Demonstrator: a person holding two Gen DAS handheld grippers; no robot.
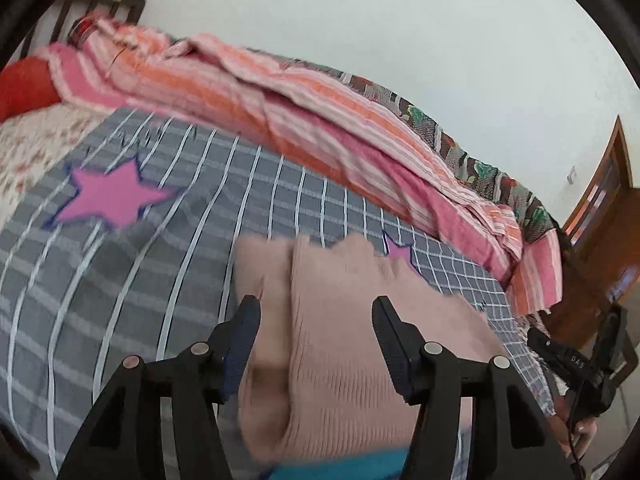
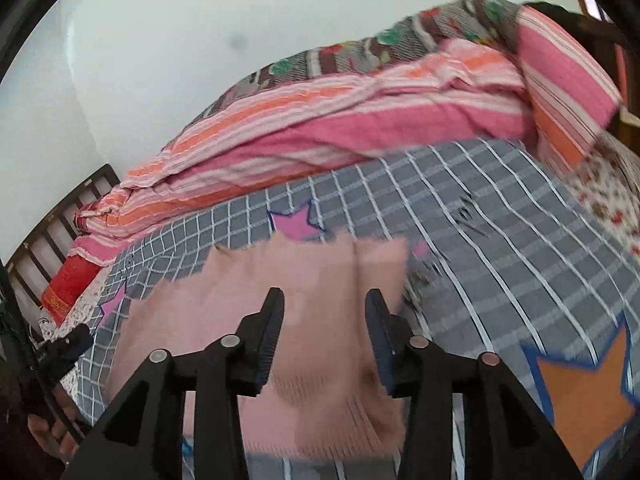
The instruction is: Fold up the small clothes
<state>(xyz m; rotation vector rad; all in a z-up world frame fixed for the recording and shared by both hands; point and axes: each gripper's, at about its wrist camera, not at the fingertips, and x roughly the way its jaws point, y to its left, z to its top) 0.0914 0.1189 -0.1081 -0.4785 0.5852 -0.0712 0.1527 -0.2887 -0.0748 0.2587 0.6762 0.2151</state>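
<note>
Two black grippers, one per view: left gripper [image 1: 316, 308] and right gripper [image 2: 324, 300], both with jaws parted and nothing pinched, hanging above one pink ribbed knit garment [image 1: 340, 320]. Garment lies on the bed, partly folded, scalloped hem at the far edge, motion-blurred in both views; a strip of teal fabric [image 1: 340, 466] peeks out under its near edge, can't tell what it is. Bed cover is one grey sheet with white grid lines [image 1: 180, 280] and star prints: two pink stars in the left view, three pink plus one orange star [image 2: 580, 392] in the right view. One floral white sheet [image 1: 28, 148] shows beneath. One bunched pink-and-orange striped blanket [image 1: 320, 120] runs along the wall side, with a patterned grey-green cloth [image 1: 460, 148] behind it and a red pillow [image 1: 24, 88] at the head. Dark slatted headboard [image 2: 60, 232], plain white wall [image 1: 400, 20], wooden door [image 1: 608, 216]. White marking on the other gripper's body, unreadable.
</note>
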